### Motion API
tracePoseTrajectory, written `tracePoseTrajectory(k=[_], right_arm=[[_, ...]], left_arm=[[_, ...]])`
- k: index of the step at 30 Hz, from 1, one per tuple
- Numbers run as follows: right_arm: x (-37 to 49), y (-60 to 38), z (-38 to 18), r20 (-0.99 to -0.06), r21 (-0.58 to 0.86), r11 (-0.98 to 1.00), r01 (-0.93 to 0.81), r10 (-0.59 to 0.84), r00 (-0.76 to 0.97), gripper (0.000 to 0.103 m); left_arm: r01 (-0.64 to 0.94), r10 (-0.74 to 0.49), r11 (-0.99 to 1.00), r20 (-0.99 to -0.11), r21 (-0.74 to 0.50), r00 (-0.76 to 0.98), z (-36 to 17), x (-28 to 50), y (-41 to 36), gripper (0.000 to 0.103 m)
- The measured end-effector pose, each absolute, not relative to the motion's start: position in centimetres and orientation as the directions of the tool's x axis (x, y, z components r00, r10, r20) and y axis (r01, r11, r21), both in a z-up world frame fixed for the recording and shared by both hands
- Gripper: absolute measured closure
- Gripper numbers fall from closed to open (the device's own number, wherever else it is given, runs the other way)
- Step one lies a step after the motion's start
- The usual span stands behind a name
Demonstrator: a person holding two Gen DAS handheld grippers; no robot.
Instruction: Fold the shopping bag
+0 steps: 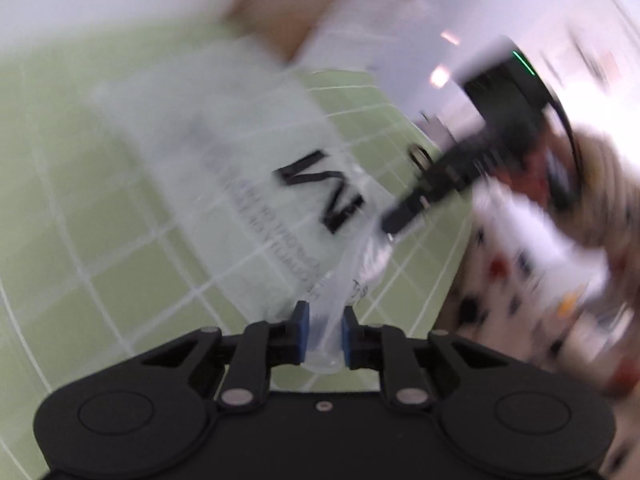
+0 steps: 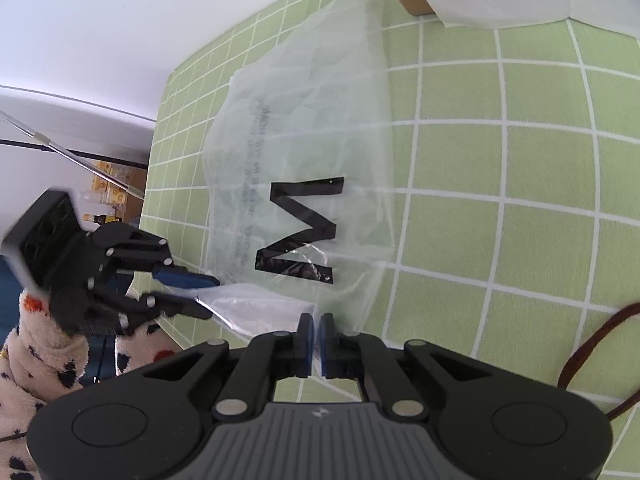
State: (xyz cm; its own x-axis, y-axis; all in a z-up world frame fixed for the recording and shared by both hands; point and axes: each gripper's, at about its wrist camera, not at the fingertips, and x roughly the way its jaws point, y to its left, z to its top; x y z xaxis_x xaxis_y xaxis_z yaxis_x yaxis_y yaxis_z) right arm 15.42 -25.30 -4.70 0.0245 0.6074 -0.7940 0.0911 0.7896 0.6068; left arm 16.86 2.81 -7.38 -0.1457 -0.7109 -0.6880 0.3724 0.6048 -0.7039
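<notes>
1. Blue-padded, the right claw [image 2: 316, 336] sits pinched together on the near edge of the translucent shopping bag [image 2: 304, 128].
2. Spread across the green gridded surface [image 2: 500, 160], the bag shows a black zigzag mark [image 2: 300, 232].
3. At its near-left corner, the left claw [image 1: 325, 330] has a twisted strip of film between its pads; whether they press it cannot be told.
4. Judged step: securing both near corners.
5. Next likely calls for lifting both corners together toward the far edge.
</notes>
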Motion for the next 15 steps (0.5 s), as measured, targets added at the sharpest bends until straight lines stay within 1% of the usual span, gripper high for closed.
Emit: tracePoseTrajectory(k=[1,2,4,6,9,15], right_arm=[[15.4,-25.3,-4.7,-0.795,0.606,0.79,0.092,0.607,0.026,0.101],[15.4,-25.3,-4.7,-0.795,0.605,0.791,0.093,0.606,0.028,0.102],[15.3,-25.3,-4.6,-0.801,0.598,0.795,0.098,0.598,0.031,0.102],[15.3,-25.1,-4.4,-0.81,0.586,0.804,0.098,0.586,0.032,0.102],[15.4,-24.5,-4.1,-0.829,0.559,0.826,0.079,0.558,0.03,0.102],[16.0,-23.5,-3.7,-0.856,0.516,0.855,0.042,0.517,-0.001,0.102]], left_arm=[[0.247,-0.723,0.621,-0.666,-0.744,-0.186,-8.3,17.6,3.2,0.086],[0.155,-0.733,0.624,-0.642,-0.766,-0.225,-9.0,18.1,3.5,0.086],[0.009,-0.76,0.609,-0.586,-0.793,-0.282,-10.6,18.7,4.1,0.086],[-0.076,-0.779,0.593,-0.548,-0.801,-0.303,-11.6,18.9,4.6,0.086],[-0.104,-0.783,0.59,-0.536,-0.801,-0.315,-11.8,18.8,4.6,0.086],[-0.006,-0.697,0.664,-0.616,-0.748,-0.367,-10.1,19.5,2.8,0.087]])
